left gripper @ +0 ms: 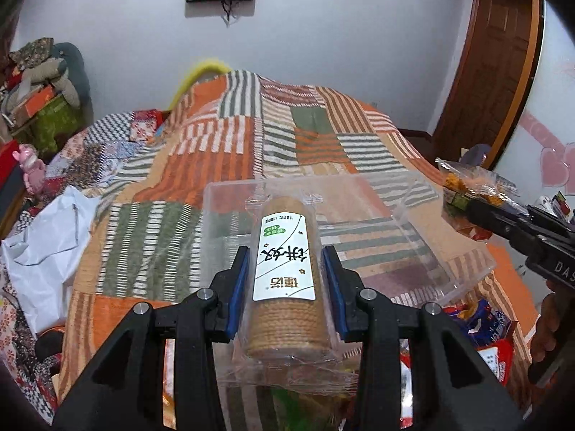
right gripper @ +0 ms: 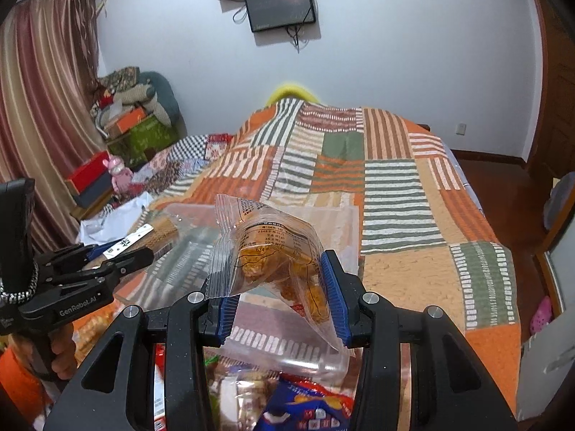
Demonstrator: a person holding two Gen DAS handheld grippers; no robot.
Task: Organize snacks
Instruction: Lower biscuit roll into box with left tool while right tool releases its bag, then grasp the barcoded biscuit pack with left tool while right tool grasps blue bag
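Note:
My left gripper is shut on a clear-wrapped roll of round biscuits with a white label, held above the near edge of a clear plastic bin on the bed. My right gripper is shut on a clear packet of orange fried snacks, held above the same bin. In the left wrist view the right gripper and its packet show at the right. In the right wrist view the left gripper and its biscuit roll show at the left.
A heap of snack packets lies below the grippers, with blue and red bags and a blue bag. The striped patchwork bedspread covers the bed. White paper lies at the left. Boxes and clutter stand at the far left.

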